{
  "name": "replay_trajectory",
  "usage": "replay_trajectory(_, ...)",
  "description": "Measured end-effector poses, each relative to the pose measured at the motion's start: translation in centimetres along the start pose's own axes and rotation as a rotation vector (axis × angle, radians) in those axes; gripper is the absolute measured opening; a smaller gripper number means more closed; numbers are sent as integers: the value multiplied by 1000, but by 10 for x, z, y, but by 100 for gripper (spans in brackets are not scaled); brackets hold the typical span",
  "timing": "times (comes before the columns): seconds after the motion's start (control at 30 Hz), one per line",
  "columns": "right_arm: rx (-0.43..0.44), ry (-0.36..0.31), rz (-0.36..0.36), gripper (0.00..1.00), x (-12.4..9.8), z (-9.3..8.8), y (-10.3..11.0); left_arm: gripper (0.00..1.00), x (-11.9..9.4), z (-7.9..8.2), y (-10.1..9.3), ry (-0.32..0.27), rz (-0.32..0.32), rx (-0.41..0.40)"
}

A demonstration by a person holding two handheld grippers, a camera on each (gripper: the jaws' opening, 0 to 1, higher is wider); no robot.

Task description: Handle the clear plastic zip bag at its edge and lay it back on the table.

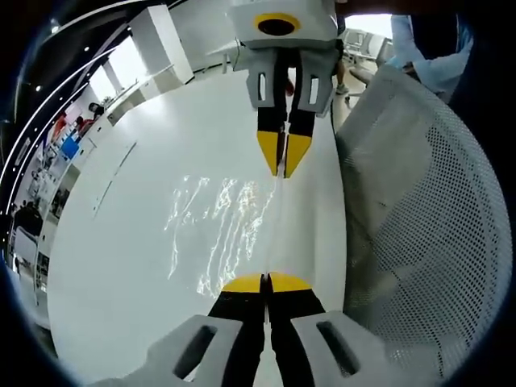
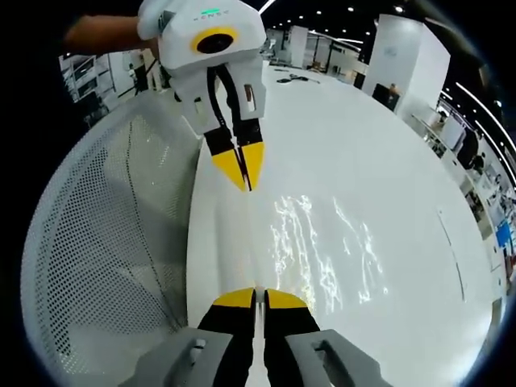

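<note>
Bag [image 1: 218, 230] clear zip plastic, stretched over white table [image 1: 121, 242] | thin, limp, slippery, take edge only | left gripper [image 1: 266, 284] and right gripper [image 2: 260, 298] both clamped on bag's opposite edge ends | mesh chair [image 1: 419, 210] beside table

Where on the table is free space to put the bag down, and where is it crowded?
The zip bag is stretched between the left gripper and the right gripper, both shut on its edge. The white table is bare beyond the bag, up to its far edge. It is tight on the other side, where the mesh chair stands against the table's near edge.
</note>
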State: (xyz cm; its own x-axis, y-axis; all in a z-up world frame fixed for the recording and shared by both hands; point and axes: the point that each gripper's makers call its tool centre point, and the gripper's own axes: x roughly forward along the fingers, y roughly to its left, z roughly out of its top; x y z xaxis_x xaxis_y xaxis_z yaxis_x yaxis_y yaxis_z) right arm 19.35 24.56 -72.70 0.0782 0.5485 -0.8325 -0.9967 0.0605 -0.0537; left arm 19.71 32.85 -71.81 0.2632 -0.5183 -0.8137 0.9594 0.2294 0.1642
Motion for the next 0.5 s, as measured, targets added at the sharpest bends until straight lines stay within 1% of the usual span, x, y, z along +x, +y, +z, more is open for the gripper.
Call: replay_trajectory(0.5,2,7,-6,0,-2,-7,-1,0,-1,1,-3,5,-4,-3)
